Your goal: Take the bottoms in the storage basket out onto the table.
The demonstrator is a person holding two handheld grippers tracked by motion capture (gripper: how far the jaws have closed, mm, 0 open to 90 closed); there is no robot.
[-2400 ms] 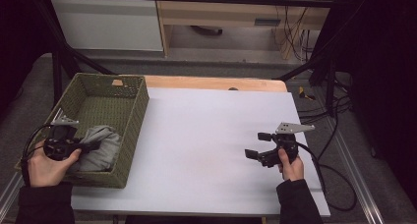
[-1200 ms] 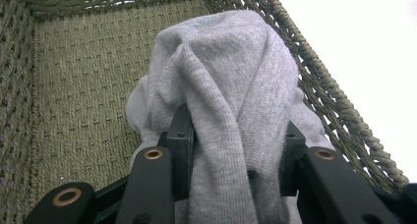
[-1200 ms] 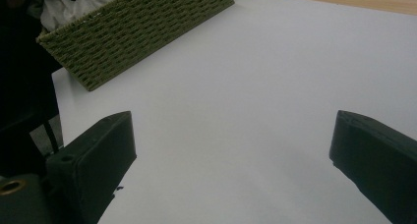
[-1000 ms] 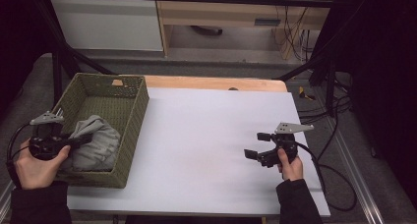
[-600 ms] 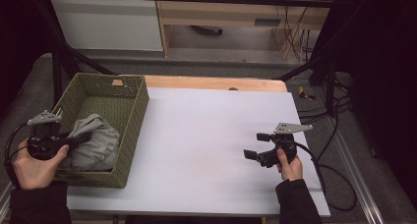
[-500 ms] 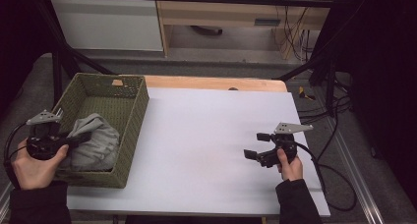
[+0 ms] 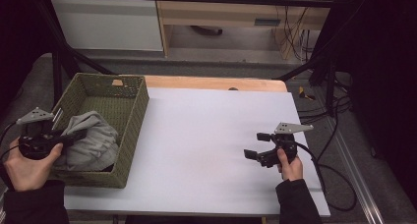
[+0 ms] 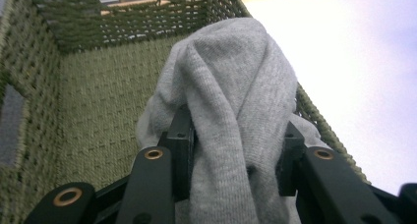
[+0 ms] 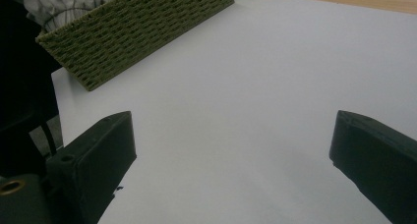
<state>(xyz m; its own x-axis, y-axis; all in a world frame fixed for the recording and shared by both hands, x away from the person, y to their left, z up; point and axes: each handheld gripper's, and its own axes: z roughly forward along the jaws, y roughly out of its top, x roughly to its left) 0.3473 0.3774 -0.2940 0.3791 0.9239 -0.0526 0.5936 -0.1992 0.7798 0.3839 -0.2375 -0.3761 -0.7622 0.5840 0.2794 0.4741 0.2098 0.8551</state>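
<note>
A grey cloth [image 7: 91, 143] lies bunched in the near end of a green woven basket [image 7: 129, 84] at the table's left. My left gripper [image 7: 78, 134] reaches over the basket's left wall and is shut on a fold of the grey cloth [image 8: 231, 106], which drapes up between its jaws in the left gripper view. My right gripper [image 7: 256, 145] rests low over the white table [image 7: 206, 135] at the right, held by a hand, its jaws wide open with nothing between them. In the right gripper view the basket's outer wall [image 9: 142, 22] stands far off at the upper left.
A wooden strip [image 7: 216, 83] runs along the table's far edge. Black frame posts and cables [image 7: 329, 111] stand to the right of the table. A white cabinet [image 7: 108, 22] sits behind.
My left gripper has drawn back to the left over the basket's wall with the cloth in it, pulling the cloth up a little. The right gripper has kept still.
</note>
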